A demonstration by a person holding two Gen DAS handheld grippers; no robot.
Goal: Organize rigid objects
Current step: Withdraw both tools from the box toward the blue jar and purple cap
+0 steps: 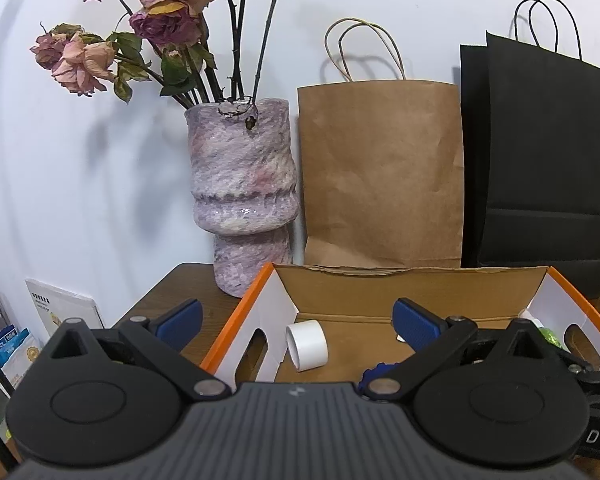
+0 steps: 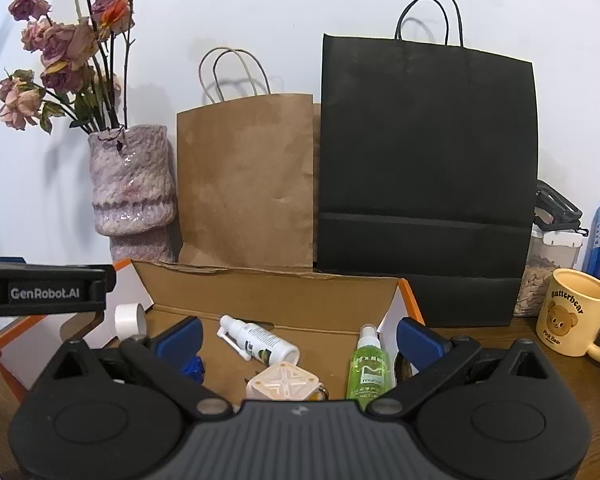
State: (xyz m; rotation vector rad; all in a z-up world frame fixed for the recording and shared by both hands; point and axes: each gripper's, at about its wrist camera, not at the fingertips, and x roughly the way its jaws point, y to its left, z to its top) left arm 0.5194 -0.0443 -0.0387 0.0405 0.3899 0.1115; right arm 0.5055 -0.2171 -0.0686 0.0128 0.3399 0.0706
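Wooden tabletop point(image 2: 540, 364) against a white wall holds an orange-edged cardboard box point(image 2: 268, 300); inside lie a white tape roll point(image 1: 306, 344), white spray bottle point(image 2: 260, 343), green spray bottle point(image 2: 367, 372) and cream cube point(image 2: 286, 386). Left gripper point(image 1: 300, 320) and right gripper point(image 2: 298, 338) hover above it, jaws spread, empty (paper bags behind).

The open corrugated cardboard box point(image 2: 268, 292) is matt brown inside, with smooth white walls and an orange rim. At its 9 o'clock lies a smooth white roll of tape point(image 1: 307, 344). A clear glossy plastic spray bottle of green liquid point(image 2: 367, 370) sits at 3 o'clock. Behind, at 12 o'clock, stand a creased matt brown paper bag point(image 2: 246, 184) and a matt black paper bag point(image 2: 426, 168). The mottled pink ceramic vase point(image 1: 242, 196) is rough, with a glossy glaze. The dark wooden table point(image 1: 172, 292) looks smooth.
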